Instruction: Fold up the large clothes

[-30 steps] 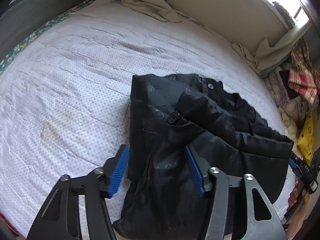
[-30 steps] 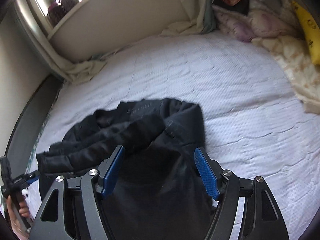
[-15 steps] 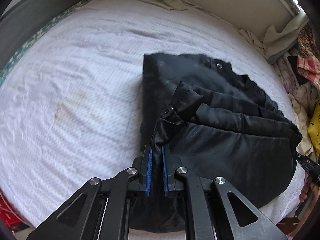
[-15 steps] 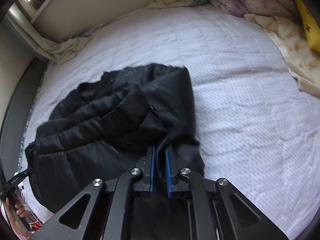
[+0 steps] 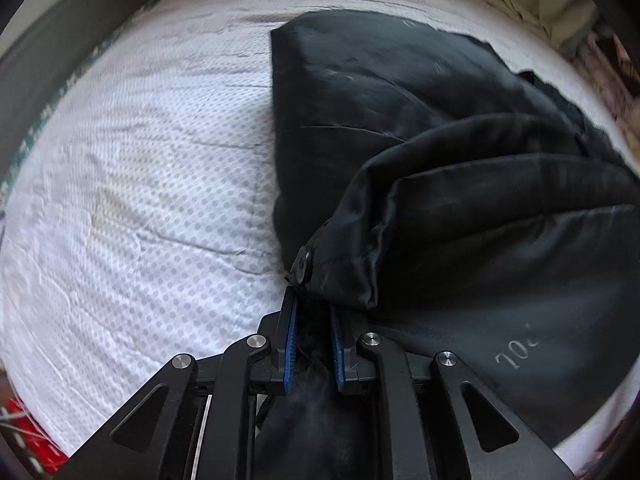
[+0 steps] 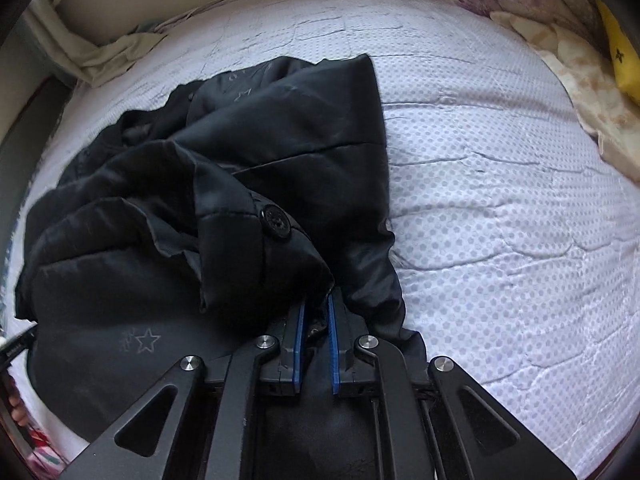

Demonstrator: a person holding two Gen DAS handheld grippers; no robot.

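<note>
A black padded jacket lies bunched on the white dotted bedspread, with a buttoned cuff or tab just beyond my left gripper. Its blue pads pinch a fold of the jacket's near edge, and the jaws are opening slightly with the fabric still between them. In the right wrist view the same jacket spreads left of centre, a black button on a flap. My right gripper is shut on the jacket's edge beneath that flap. Both grippers point steeply down.
Bare bedspread stretches to the right of the jacket. A floral quilt and a yellow item lie at the far right, crumpled beige cloth along the wall. The dark bed frame borders the left side.
Both grippers went from wide open above the jacket to closed on its near edge. They have sunk closer to the bed, so the jacket looms larger.
</note>
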